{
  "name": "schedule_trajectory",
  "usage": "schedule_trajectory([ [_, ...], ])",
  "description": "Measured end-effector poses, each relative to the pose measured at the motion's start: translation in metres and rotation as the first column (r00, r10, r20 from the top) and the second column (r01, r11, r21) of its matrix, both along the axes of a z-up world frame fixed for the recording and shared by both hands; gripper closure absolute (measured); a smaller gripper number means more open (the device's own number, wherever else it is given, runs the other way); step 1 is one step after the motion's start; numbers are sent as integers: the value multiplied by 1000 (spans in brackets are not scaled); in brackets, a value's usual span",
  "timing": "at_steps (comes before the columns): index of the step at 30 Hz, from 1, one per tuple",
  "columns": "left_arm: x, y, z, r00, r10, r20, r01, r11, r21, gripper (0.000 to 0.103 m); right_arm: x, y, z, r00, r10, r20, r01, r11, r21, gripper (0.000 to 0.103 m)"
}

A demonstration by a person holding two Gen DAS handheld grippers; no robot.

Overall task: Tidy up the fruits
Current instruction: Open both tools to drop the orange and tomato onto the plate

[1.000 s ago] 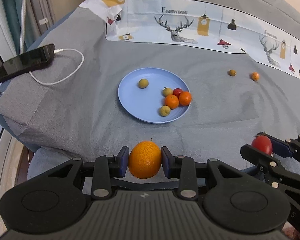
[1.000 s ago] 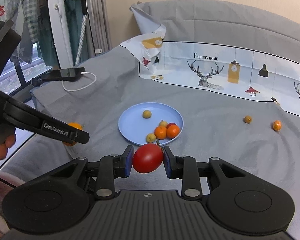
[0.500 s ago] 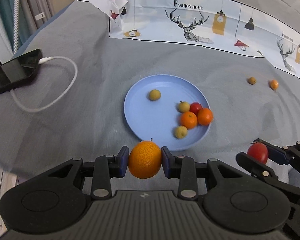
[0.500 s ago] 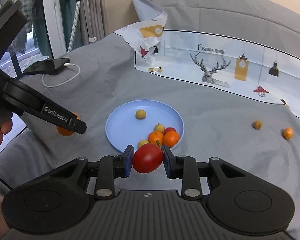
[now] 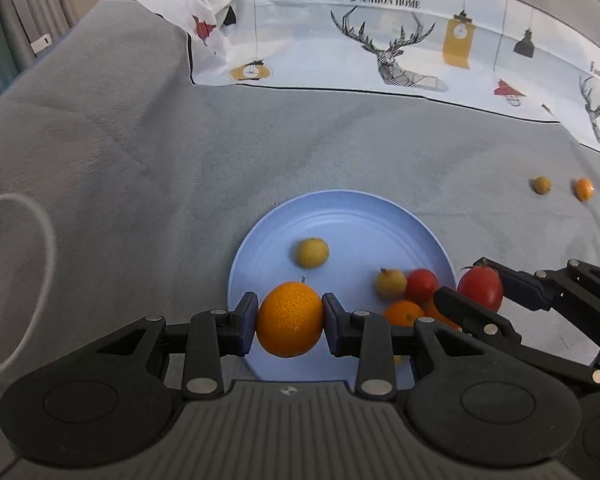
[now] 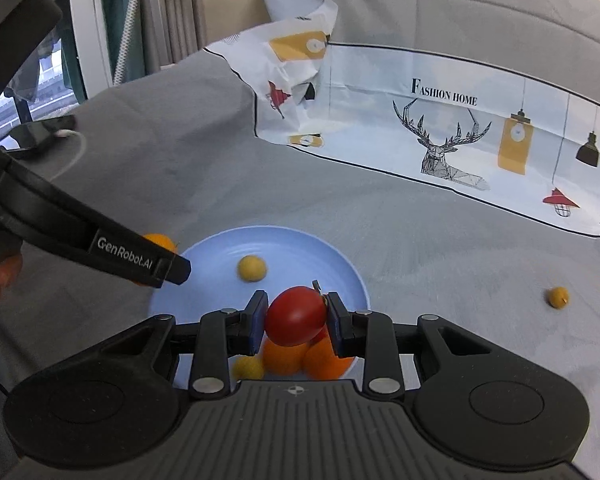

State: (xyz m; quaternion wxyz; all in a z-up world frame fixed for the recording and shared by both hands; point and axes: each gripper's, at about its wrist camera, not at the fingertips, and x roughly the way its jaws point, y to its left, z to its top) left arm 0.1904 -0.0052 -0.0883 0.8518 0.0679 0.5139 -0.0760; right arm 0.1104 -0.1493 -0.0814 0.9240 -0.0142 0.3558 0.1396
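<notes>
My left gripper [image 5: 290, 318] is shut on an orange [image 5: 290, 319] and holds it over the near left part of the blue plate [image 5: 359, 216]. My right gripper [image 6: 296, 316] is shut on a red tomato [image 6: 295, 314], over the plate's [image 6: 284, 240] near right side; it also shows in the left wrist view [image 5: 479, 288]. On the plate lie a yellow fruit [image 5: 312, 252], another yellow fruit [image 5: 390, 283], a small red tomato [image 5: 421, 285] and small oranges [image 5: 403, 314]. The orange shows behind the left gripper in the right wrist view [image 6: 158, 242].
Two loose small fruits lie on the grey cloth to the right, one yellow-brown [image 5: 542, 185] and one orange [image 5: 583, 189]. A printed sheet with deer [image 5: 387, 40] stands along the back. A white cable [image 5: 28, 280] and a phone [image 6: 36, 132] lie at the left.
Both grippers have moved forward with their fruit, from short of the plate to over its near part. The plate now looks larger and closer.
</notes>
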Motion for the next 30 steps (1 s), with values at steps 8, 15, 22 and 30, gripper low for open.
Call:
schedule_trajectory([
  [8, 18, 4, -10, 998, 36, 46, -36, 999, 9, 0, 35, 3, -21, 999, 4, -39, -4, 1000, 10, 62],
  [15, -16, 10, 10, 997, 16, 71, -17, 1000, 15, 0, 12, 3, -12, 998, 27, -52, -29, 999, -26, 23],
  [22, -87, 21, 36, 996, 42, 79, -43, 999, 13, 0, -51, -3, 20, 997, 3, -72, -5, 1000, -24, 12],
  [30, -157, 32, 63, 986, 79, 149, -82, 997, 12, 0, -122, -2, 62, 1000, -15, 10, 15, 999, -29, 6],
])
